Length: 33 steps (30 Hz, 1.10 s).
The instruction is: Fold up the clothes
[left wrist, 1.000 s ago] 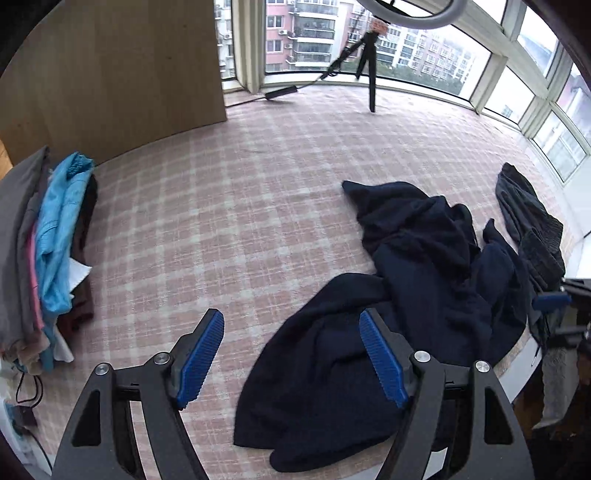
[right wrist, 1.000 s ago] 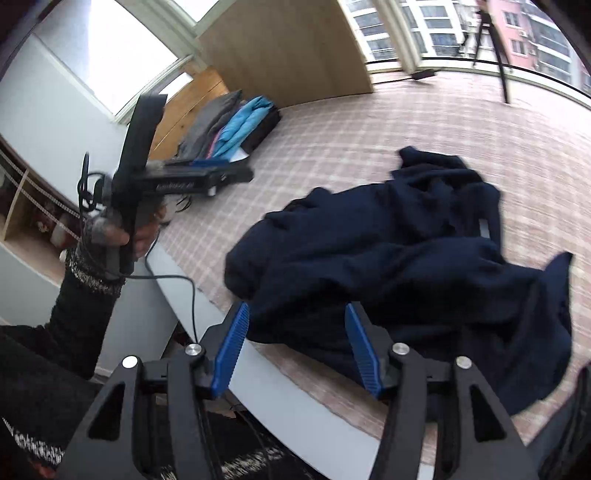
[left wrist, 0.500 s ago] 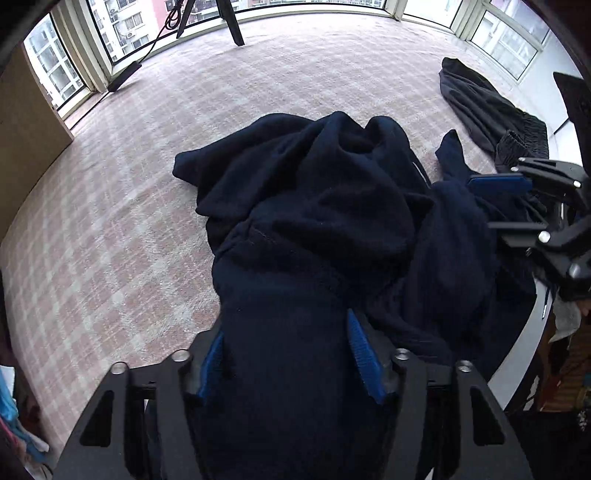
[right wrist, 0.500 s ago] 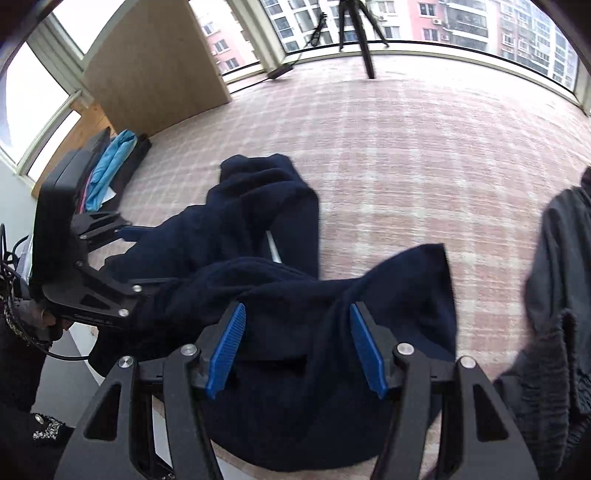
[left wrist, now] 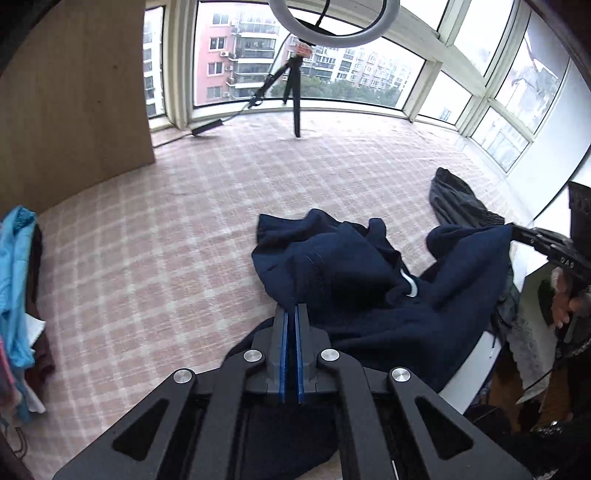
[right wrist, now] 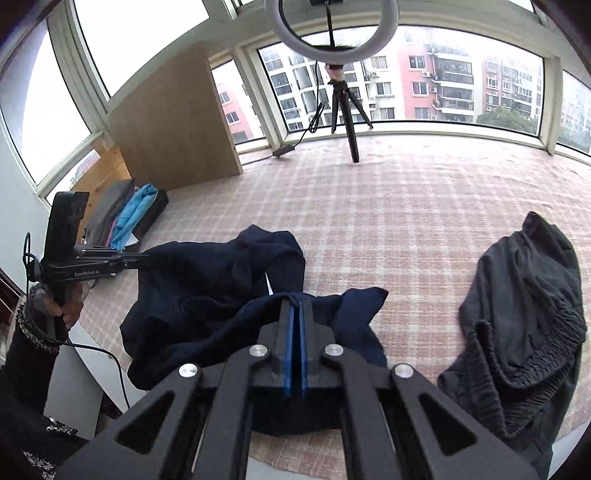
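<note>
both grippers clamped on the navy garment

since half a second ago: my left gripper (left wrist: 290,310) was spread with cloth bunched between the blue pads; now its pads are pressed together with only a thin slit, pinching a fold of the navy garment (left wrist: 354,273). my right gripper (right wrist: 295,308) was likewise spread over the cloth and is now closed to the same slit on another fold of it (right wrist: 221,295). both views have tilted up, so the windows and ring light (right wrist: 330,26) are back in frame.

the garment lies crumpled on the pink plaid cover (left wrist: 155,251), near the front edge, part of it draped over the white rim (left wrist: 476,354). a white drawstring (left wrist: 410,284) shows in the folds.

open room: wide bare plaid surface beyond and to the left of the garment, up to the tripod (right wrist: 345,110) at the window.

around: dark grey trousers (right wrist: 524,325) to the right, apart from the navy cloth; a stack of clothes with a light blue piece (right wrist: 131,218) far left by the wooden panel (right wrist: 173,118). a cable (right wrist: 99,350) hangs off the front edge on the left.
</note>
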Motion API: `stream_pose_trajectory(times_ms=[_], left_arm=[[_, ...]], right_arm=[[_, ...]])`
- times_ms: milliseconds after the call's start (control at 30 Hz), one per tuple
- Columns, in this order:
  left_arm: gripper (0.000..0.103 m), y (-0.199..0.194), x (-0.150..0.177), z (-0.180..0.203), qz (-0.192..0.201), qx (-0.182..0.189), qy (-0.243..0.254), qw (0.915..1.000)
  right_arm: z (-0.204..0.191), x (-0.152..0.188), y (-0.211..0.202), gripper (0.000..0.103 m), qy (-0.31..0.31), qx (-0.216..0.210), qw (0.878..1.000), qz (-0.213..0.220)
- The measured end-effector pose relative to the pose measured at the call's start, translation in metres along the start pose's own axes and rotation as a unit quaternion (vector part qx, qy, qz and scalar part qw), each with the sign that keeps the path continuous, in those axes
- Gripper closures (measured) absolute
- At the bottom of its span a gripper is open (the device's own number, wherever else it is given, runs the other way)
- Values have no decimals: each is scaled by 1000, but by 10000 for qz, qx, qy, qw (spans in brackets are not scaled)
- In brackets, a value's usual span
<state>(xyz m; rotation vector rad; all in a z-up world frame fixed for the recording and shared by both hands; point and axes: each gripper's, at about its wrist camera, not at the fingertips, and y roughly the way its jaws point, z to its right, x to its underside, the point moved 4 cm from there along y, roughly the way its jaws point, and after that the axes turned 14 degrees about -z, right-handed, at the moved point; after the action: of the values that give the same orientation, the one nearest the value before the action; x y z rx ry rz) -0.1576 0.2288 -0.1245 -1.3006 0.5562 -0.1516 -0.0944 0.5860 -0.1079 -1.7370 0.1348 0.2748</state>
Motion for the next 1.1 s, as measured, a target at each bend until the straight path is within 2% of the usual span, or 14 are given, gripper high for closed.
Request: stream_pose_trajectory(times_ms=[167,267,333,400,467,533,567,600,767,900,1000,1033,1067,1100], left_arm=[[95,10,34,-53,-314,-419,-961,9940],[98,32,65,-74,-871,-1224,-1181,9816],[97,29,71,-74,-915,-970,-1276,9828],[84,19,63,-52,-722,-588,-988,9907],[44,11,51,-20,-539,-439,-479,9964],[29,12,39,14,-468,-310,44,9984],[29,15,33,30,-484,-220,284,9982],[29,21,32,42,-594,-172,476,9970],[29,32,38,63,-893,-435,1002,9900],[29,21,41,35,-889,-416,713,9926],[30,15,44,15,-856,-663,536,9927],[30,13,44,12,-833,-658,531,9929],[30,11,44,8,-809,-652,528,9932],[30,8,43,6,-774,-637,549,9935]], right_arm=[[35,28,-15,100,642,400,9970,-144],[56,46,-25,100,1026,640,9924,-230],[65,57,-20,99,1225,591,9900,-382],[70,62,-20,98,1336,455,9892,-386],[62,54,-35,87,1151,440,9923,-74],[44,44,-42,61,692,303,9971,108],[32,40,-44,49,416,196,9988,167],[19,37,-41,47,152,115,9996,197],[-47,40,-9,47,-1292,-22,9916,-102],[-76,46,21,47,-2106,257,9767,-335],[-85,41,41,48,-2451,309,9678,-489],[-87,39,48,53,-2532,339,9651,-567],[-85,34,51,81,-2528,239,9651,-645],[-78,26,47,99,-2371,54,9695,-618]])
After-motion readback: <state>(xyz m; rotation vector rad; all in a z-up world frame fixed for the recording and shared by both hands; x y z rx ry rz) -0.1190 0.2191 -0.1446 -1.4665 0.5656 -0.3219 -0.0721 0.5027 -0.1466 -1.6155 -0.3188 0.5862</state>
